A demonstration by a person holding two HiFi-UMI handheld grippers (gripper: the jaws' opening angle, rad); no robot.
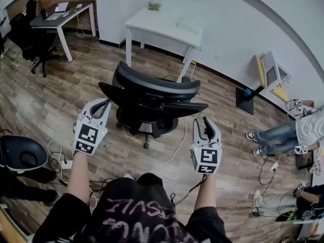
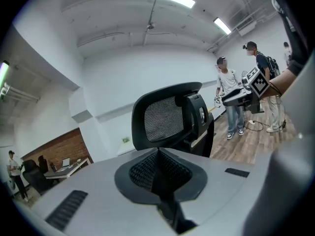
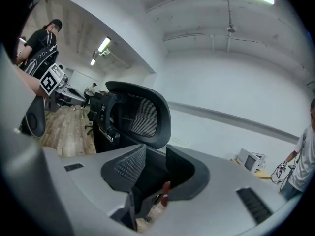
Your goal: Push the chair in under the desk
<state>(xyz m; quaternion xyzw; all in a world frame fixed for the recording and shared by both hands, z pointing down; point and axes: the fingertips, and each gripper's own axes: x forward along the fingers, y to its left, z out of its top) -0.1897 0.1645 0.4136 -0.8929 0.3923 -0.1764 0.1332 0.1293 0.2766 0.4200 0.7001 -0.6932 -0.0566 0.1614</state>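
Left gripper (image 1: 104, 104): jaws pressed together, empty, near the chair's left armrest.
Right gripper (image 1: 205, 121): jaws partly apart, nothing between them, near the right armrest.
Bench (image 1: 162, 24): white, against the wall, beyond the chair.
Chair (image 1: 152, 92): black, on the wood floor, well apart from the bench.
Cable (image 1: 177, 146): white, trailing beside the chair's base.
Push: best with both grippers pressing evenly, rolling the chair straight, clear of the cable.

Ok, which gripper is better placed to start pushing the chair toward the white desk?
Left, probably. The left gripper has shut jaws aimed straight at the back of the chair. The right gripper stands open and empty, with the chair off to its left.
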